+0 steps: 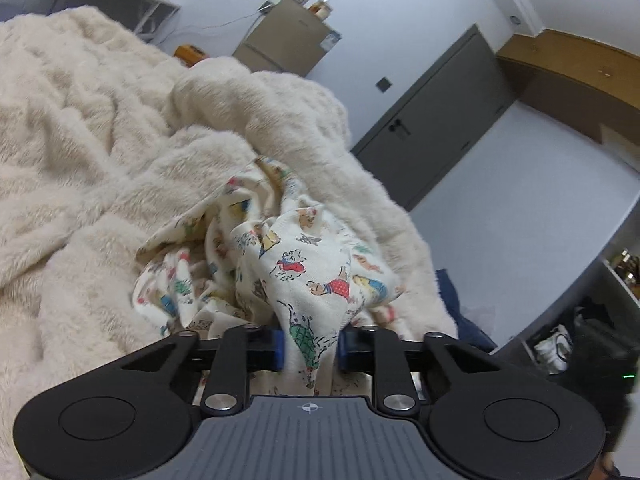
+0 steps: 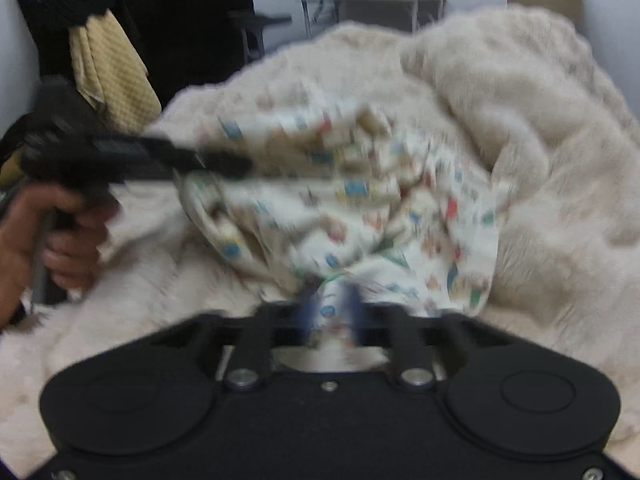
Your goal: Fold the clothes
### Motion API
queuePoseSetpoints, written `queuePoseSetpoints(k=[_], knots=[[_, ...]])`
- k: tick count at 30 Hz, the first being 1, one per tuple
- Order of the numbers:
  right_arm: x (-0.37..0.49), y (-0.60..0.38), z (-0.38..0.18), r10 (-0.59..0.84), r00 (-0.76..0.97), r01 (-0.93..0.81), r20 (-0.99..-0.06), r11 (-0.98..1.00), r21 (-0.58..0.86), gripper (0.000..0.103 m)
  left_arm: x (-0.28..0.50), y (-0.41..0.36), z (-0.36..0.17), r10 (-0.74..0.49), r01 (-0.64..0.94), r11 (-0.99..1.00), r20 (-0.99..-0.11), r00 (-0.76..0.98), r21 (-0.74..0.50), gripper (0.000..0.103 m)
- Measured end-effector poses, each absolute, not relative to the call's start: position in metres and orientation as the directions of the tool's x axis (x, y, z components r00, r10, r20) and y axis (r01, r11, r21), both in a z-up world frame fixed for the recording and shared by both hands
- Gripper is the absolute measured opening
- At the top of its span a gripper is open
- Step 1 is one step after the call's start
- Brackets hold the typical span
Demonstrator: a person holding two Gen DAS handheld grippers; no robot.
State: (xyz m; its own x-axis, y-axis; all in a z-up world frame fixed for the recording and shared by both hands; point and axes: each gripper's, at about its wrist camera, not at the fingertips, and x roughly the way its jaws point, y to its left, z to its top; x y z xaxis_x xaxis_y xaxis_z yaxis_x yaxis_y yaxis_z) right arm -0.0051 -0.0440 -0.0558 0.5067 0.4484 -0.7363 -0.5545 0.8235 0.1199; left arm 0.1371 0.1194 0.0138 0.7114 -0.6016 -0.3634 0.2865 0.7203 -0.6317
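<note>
A white garment printed with small coloured cartoon figures [image 1: 304, 272] lies bunched on a fluffy cream blanket [image 1: 80, 152]. My left gripper [image 1: 310, 348] is shut on a pinched fold of this garment, with cloth squeezed between the blue pads. In the blurred right wrist view the same garment [image 2: 352, 200] hangs crumpled. My right gripper [image 2: 330, 312] is shut on its lower edge. The left gripper [image 2: 224, 166] shows there too, held by a person's hand [image 2: 60, 236] and gripping the garment's left side.
The cream blanket [image 2: 540, 160] covers the whole bed in rumpled folds. Behind it stand a brown cabinet [image 1: 288, 36], a grey door [image 1: 436, 120] and a metal table [image 2: 372, 4]. Dark clothes and a yellow towel [image 2: 112, 68] hang at the left.
</note>
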Motion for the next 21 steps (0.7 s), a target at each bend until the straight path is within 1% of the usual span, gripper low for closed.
queuePoseSetpoints(k=[2, 5, 7, 8, 10, 11, 13, 14, 16, 18, 19, 21], knots=[[-0.002, -0.059, -0.045, 0.459, 0.530, -0.539, -0.713, 0.832, 0.134, 0.003, 0.133, 0.127, 0.027, -0.602, 0.305, 0.713, -0.328, 0.728, -0.631, 0.014], [0.001, -0.091, -0.007, 0.416, 0.657, -0.460, -0.629, 0.882, 0.103, 0.002, 0.121, 0.147, 0.052, -0.594, 0.324, 0.693, -0.256, 0.763, -0.644, 0.012], [0.004, -0.111, 0.017, 0.389, 0.721, -0.409, -0.574, 0.907, 0.102, 0.002, 0.113, 0.161, 0.066, -0.605, 0.335, 0.653, -0.202, 0.770, -0.680, 0.012], [0.006, -0.130, 0.039, 0.341, 0.780, -0.354, -0.525, 0.932, 0.078, 0.002, 0.109, 0.167, 0.071, -0.613, 0.339, 0.630, -0.180, 0.769, -0.699, 0.012], [0.006, -0.141, 0.055, 0.249, 0.838, -0.289, -0.486, 0.957, -0.006, 0.002, 0.100, 0.176, 0.080, -0.629, 0.346, 0.576, -0.131, 0.766, -0.741, 0.013], [0.004, -0.143, 0.058, 0.204, 0.852, -0.265, -0.483, 0.962, -0.061, 0.003, 0.097, 0.177, 0.083, -0.632, 0.346, 0.562, -0.120, 0.765, -0.751, 0.013], [0.000, -0.143, 0.056, 0.145, 0.859, -0.234, -0.491, 0.964, -0.124, 0.017, 0.090, 0.176, 0.083, -0.646, 0.337, 0.532, -0.116, 0.754, -0.776, 0.013], [-0.006, -0.142, 0.054, 0.135, 0.864, -0.228, -0.486, 0.964, -0.137, 0.021, 0.088, 0.174, 0.082, -0.657, 0.335, 0.521, -0.118, 0.745, -0.785, 0.013], [-0.016, -0.137, 0.050, 0.167, 0.863, -0.262, -0.476, 0.955, -0.140, 0.038, 0.086, 0.170, 0.078, -0.676, 0.331, 0.500, -0.122, 0.727, -0.800, 0.013], [-0.037, -0.119, 0.041, 0.294, 0.830, -0.388, -0.474, 0.915, -0.113, 0.047, 0.087, 0.166, 0.073, -0.689, 0.327, 0.486, -0.125, 0.714, -0.810, 0.013], [-0.045, -0.110, 0.038, 0.357, 0.801, -0.456, -0.481, 0.884, -0.103, 0.054, 0.089, 0.164, 0.070, -0.692, 0.327, 0.485, -0.127, 0.711, -0.811, 0.013], [-0.060, -0.088, 0.029, 0.477, 0.720, -0.596, -0.505, 0.797, -0.096, 0.063, 0.089, 0.161, 0.069, -0.693, 0.327, 0.486, -0.130, 0.709, -0.810, 0.013]])
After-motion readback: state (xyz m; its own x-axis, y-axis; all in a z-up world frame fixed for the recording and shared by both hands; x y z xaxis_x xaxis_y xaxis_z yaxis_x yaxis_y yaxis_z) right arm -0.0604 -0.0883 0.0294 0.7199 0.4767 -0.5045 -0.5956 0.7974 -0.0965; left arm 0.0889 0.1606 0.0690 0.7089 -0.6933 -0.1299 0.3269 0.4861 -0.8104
